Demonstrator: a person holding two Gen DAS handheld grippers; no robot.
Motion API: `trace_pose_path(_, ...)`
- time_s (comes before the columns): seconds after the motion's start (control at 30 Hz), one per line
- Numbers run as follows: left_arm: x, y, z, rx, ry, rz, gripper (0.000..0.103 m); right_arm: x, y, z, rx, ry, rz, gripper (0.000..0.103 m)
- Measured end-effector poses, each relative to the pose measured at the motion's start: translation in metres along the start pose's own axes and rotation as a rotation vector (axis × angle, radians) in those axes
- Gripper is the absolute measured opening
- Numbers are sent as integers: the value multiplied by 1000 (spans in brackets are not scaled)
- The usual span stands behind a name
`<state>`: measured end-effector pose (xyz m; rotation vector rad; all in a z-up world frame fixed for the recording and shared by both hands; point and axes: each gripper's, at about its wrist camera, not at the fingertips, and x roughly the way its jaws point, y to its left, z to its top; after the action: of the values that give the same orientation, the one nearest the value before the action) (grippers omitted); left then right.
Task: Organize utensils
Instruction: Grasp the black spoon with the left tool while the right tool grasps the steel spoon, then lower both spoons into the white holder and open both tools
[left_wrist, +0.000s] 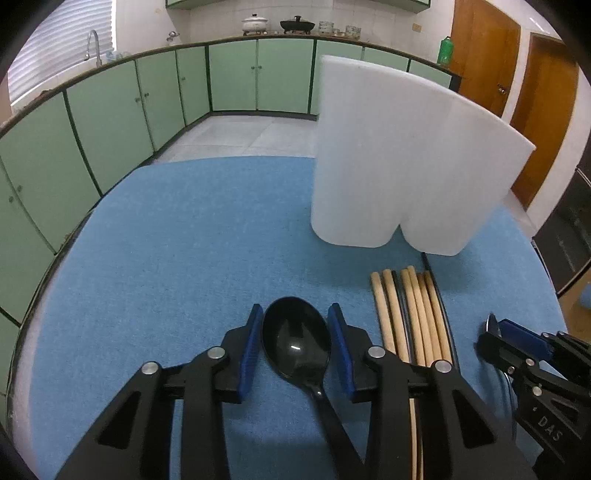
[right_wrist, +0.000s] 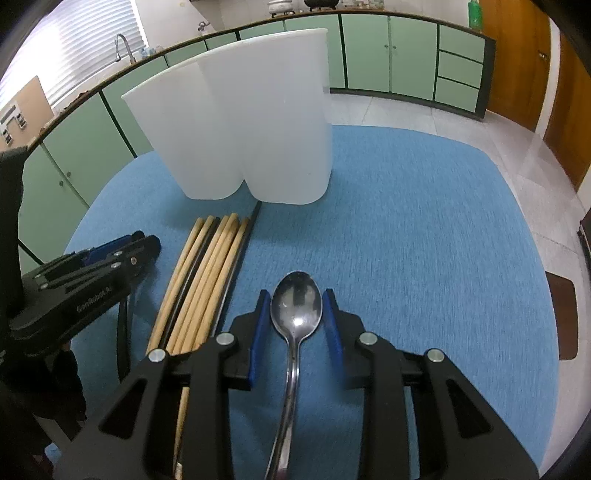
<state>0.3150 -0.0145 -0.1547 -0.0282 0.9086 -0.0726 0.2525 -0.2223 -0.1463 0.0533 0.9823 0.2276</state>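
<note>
Lying between left tongs (left_wrist: 296, 317): black spoon (left_wrist: 296, 338).

My left wrist camera peers steeply down along my fingers, close over the blue tablecloth (left_wrist: 166, 240). My right one does likewise. Both views share the white two-compartment holder (left_wrist: 399, 166) and the chopsticks (right_wrist: 203, 277).

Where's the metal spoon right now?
In the right wrist view the metal spoon lies on the blue cloth between the right gripper's fingers, just right of the chopsticks.
</note>
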Motion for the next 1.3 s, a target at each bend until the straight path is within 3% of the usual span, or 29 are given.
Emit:
trace_pose_path(0.13,-14,4,-7,-2,-49,-43,35,-13,-2,-1,9,-53,25,27)
trace_pose_path(0.53,-96,16,1,42,-461,-87,35,-91,-4,19,19,-350,167,27)
trace_pose_path(0.67,-112,16,13,52,-551,-97,35,-115,-9,40,29,-430,198,27)
trace_pose_path(1.03,-124,-12,114,114,-772,-51,35,-153,-26,123,-5,-569,175,27)
trace_pose_path(1.13,-110,-23,139,138,-804,-11,35,-145,-30,144,5,-579,136,27)
trace_pose_path(1.3,-82,-35,152,152,-797,16,35,-116,-36,171,25,-572,74,27)
